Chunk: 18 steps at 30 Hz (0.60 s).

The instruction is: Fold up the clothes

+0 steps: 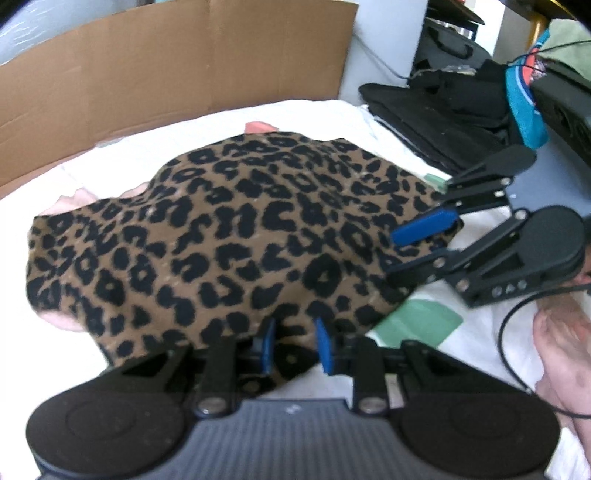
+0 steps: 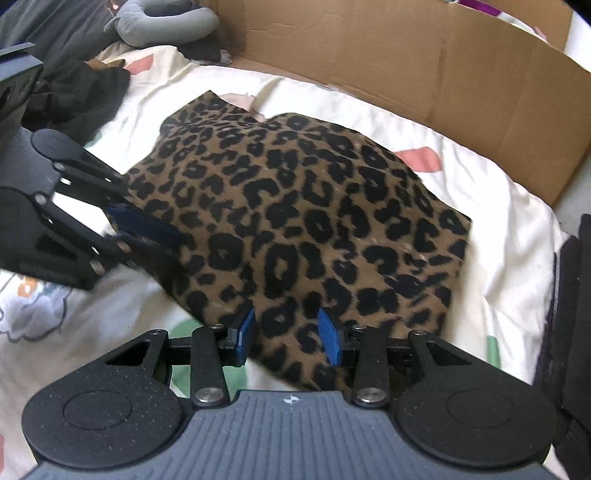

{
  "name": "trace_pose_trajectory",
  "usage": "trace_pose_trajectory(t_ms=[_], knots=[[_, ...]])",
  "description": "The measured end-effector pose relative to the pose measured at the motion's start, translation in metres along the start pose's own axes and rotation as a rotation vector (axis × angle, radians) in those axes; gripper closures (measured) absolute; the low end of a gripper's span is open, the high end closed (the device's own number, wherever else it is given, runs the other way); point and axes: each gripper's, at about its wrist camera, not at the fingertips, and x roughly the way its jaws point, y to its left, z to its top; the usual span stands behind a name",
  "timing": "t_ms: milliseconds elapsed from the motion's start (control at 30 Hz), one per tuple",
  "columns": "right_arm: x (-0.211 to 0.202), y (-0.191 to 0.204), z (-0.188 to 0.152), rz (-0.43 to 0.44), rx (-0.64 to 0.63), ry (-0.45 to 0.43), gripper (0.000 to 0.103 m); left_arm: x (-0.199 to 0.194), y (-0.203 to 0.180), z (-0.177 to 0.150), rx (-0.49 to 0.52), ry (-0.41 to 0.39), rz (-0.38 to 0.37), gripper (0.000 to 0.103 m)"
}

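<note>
Your left tool had its blue pads clamped on the near edge of the leopard-print garment, fabric bunched between them. Your right tool gripped the same garment at a neighbouring edge, a fold of cloth pinched between its pads. Each tool also showed in the other's view, side on: the right one at the garment's right edge, the left one at its left edge.

The garment lay humped on a white bedsheet printed with pink and green shapes. Behind it stood a flattened cardboard sheet, close to the sheet's far edge. Dark folded clothing was stacked to the right beside a teal item. A grey pillow and more dark clothes crowded the far left corner.
</note>
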Motion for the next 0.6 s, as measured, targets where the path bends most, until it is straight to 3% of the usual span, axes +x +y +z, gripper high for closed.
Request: trace_pose_trajectory(t_ms=[333,600], knots=[[-0.014,-0.019,-0.014,-0.060,0.026,0.001,0.059,-0.026,0.041,-0.019,-0.129,0.043,0.132,0.078],[-0.022,-0.032,-0.021,-0.122,0.074,0.025,0.059,-0.041,0.058,-0.022,-0.223,0.041,0.182,0.077]])
